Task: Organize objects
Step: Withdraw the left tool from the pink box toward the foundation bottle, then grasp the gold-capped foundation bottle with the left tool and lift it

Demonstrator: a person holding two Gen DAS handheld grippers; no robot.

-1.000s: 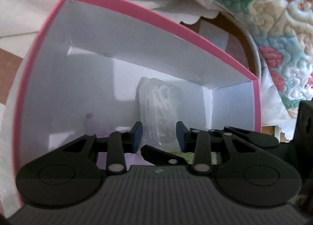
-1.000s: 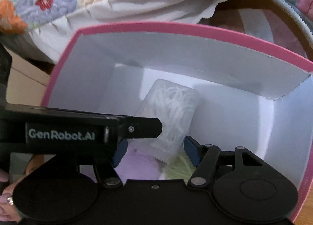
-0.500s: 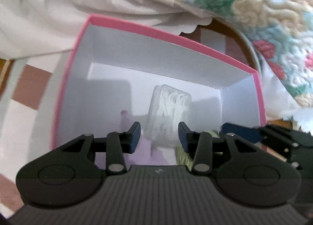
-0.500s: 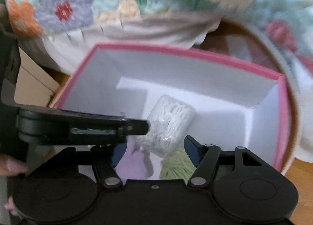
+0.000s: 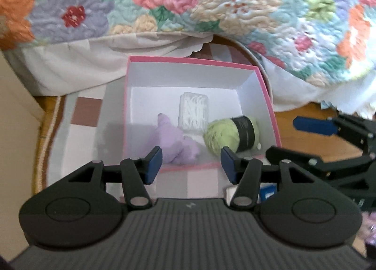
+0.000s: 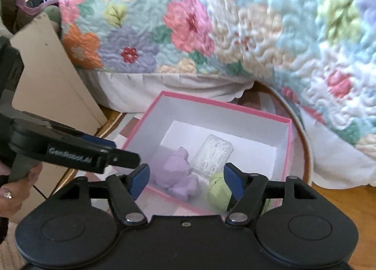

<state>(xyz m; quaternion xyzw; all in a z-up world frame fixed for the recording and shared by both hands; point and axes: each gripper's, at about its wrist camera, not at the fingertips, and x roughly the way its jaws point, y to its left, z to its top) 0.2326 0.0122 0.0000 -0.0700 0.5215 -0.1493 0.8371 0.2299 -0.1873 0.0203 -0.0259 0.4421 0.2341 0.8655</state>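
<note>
We see both claws above the near rim of the pink box (image 5: 265,96), pointing down into it; the left claw (image 5: 190,164) and right claw (image 6: 185,181) have just been opening and stand apart with nothing between them. The clear packet (image 5: 193,112) lies ahead, long axis running away from us, between the purple toy (image 5: 174,143) and green yarn (image 5: 225,136).

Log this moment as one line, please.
left tool: open, empty, jaws just opening | right tool: open, empty, jaws just opening | pink box: holds swab case, purple toy, green yarn
</note>
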